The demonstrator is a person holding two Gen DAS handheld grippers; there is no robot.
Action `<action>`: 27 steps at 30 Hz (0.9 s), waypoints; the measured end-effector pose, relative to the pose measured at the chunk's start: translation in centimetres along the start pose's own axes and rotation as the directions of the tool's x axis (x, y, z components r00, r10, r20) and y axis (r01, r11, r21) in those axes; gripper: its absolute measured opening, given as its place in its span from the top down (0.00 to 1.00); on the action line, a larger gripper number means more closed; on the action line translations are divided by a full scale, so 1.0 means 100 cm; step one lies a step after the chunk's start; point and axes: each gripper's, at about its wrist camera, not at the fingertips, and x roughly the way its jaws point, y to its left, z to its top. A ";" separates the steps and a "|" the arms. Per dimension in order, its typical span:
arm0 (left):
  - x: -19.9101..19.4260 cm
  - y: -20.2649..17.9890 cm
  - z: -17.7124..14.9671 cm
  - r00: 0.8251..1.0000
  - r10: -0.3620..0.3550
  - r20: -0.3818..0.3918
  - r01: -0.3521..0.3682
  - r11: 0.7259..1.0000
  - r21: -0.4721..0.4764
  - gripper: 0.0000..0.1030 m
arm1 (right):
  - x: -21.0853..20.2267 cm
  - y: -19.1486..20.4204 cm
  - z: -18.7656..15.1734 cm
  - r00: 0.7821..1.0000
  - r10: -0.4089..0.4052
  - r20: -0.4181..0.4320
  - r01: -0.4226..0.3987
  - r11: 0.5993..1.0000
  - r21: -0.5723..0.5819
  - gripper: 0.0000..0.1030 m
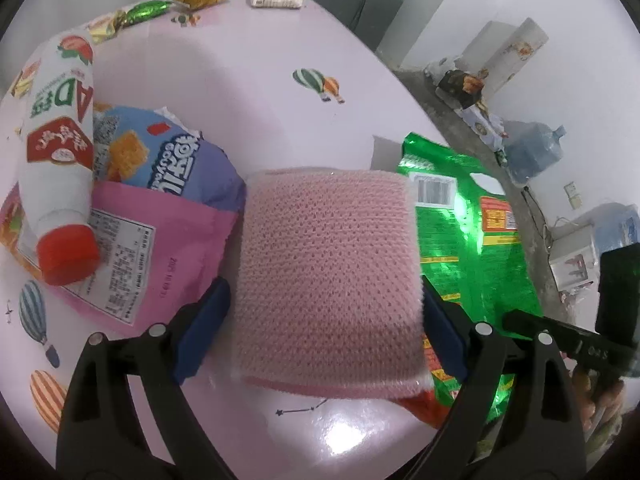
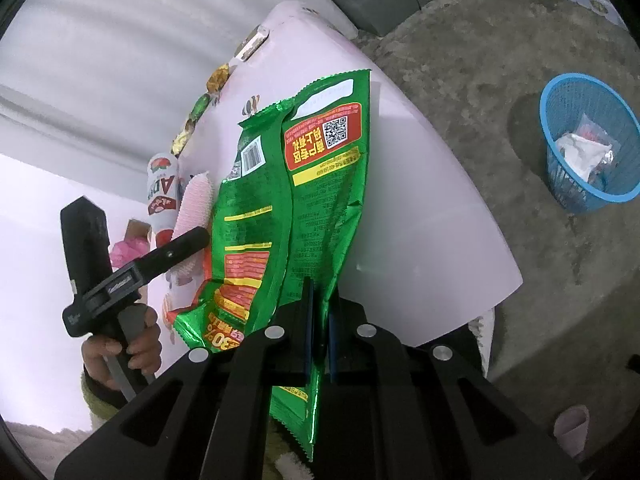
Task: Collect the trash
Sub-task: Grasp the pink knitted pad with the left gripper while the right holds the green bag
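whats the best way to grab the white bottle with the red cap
Take the white bottle across its straight middle, coming from above. It lies on its side on snack bags, and the body is even there; the red cap is short and narrower.

bare pink table [image 1: 248, 92] open at centre, bottle [image 1: 56, 152] and snack bags [image 1: 168, 160] crowd left, pink sponge [image 1: 328, 272] and green bag [image 1: 472, 240] block right, candies [image 1: 148, 11] along far edge

I read "AD" in red, upside down, on the white plastic bottle with a red cap [image 1: 56, 168]. The shiny green foil snack bag [image 2: 304, 200] carries "30%", inverted, plus a QR code and barcode; its other print stays illegible to me.
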 end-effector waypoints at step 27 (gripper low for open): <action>-0.009 -0.046 -0.016 0.961 0.222 0.168 -0.254 0.945 0.205 0.29 | -0.001 -0.002 -0.003 0.999 0.033 0.025 -0.033 0.999 -0.006 0.94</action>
